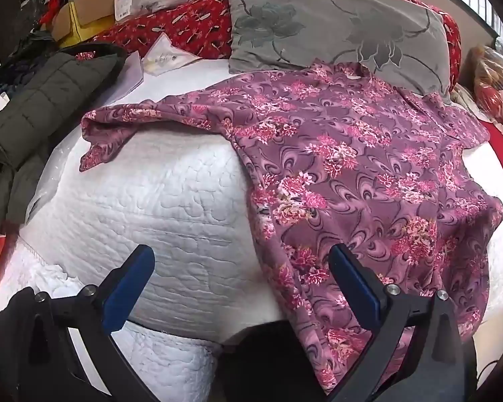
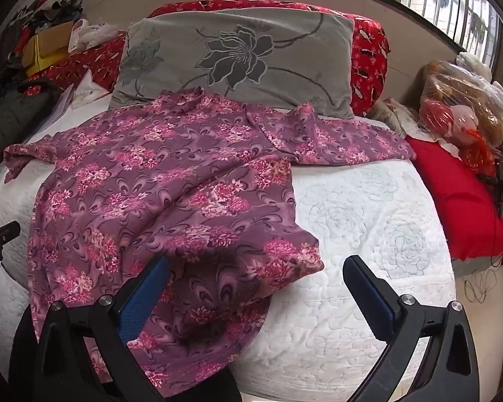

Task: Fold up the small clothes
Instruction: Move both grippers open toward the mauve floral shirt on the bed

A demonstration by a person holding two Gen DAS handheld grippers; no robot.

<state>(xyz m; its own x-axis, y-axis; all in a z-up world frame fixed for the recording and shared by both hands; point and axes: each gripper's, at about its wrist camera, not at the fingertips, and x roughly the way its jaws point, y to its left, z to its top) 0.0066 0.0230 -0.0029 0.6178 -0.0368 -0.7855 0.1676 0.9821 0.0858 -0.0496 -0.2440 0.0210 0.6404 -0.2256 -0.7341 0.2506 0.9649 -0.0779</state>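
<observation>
Blue-padded, both of my tools stand wide apart and grip nothing, above the near edge of the bed.

My left gripper (image 1: 241, 281) hangs over bare white quilted coverlet (image 1: 157, 201), its right finger above the hem of one purple floral top (image 1: 345, 167); my right gripper (image 2: 255, 288) straddles that hem's outer corner, with stitched white quilting free to its right. One top lies spread face-flat, two sleeves out sideways, hem drooping over the mattress edge, collar touching one grey flower-printed pillow (image 2: 238, 53). Beyond: one olive puffer jacket (image 1: 43, 93) left, one red cushion (image 2: 459, 194) right.
</observation>
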